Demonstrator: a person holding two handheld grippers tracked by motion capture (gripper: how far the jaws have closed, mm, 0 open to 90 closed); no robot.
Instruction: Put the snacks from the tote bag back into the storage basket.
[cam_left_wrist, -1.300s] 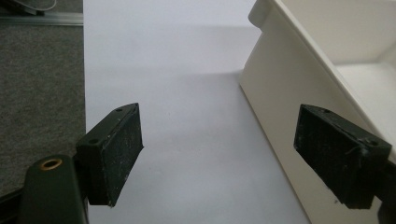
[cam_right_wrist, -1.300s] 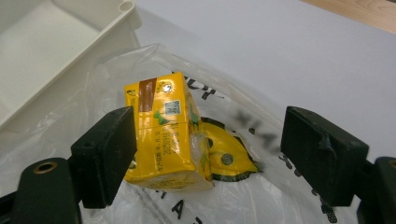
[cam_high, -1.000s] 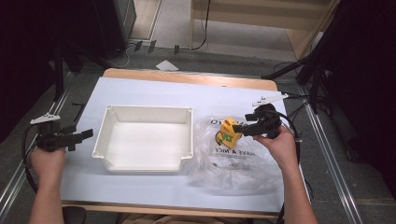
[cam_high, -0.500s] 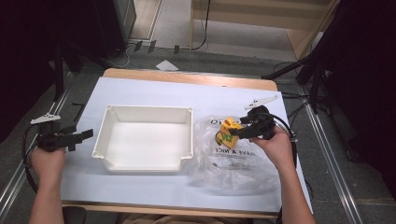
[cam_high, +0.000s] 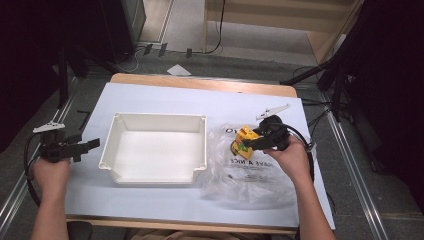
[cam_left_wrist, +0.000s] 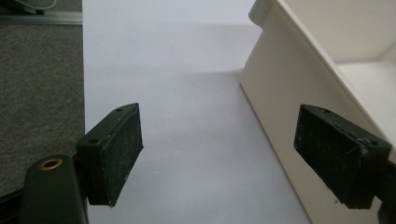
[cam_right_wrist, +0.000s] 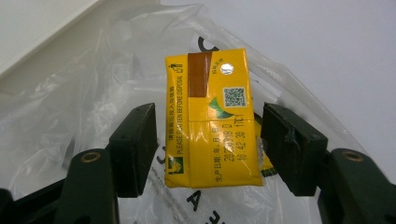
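Note:
A yellow drink carton (cam_right_wrist: 210, 102) lies on a crumpled clear plastic bag (cam_right_wrist: 93, 79), right of the white tray (cam_high: 155, 120). My right gripper (cam_right_wrist: 208, 149) straddles the carton (cam_high: 246, 135). Its jaws have just been closing; the right pad sits at the carton's edge and a thin gap shows at the left pad. In the high view the right gripper (cam_high: 241, 144) points left over the bag (cam_high: 250, 175). My left gripper (cam_left_wrist: 219, 158) is open and empty, low over the table beside the tray's left wall (cam_left_wrist: 280, 107). It appears at the table's left edge (cam_high: 92, 145).
The table (cam_high: 165, 95) is covered in white, with a wooden strip along its far edge. Metal rails run down both sides, and dark floor with cables lies beyond. The tray is empty inside.
The right gripper's jaws have narrowed around the yellow carton and the hand has shifted slightly left. The left hand and gripper have stayed put.

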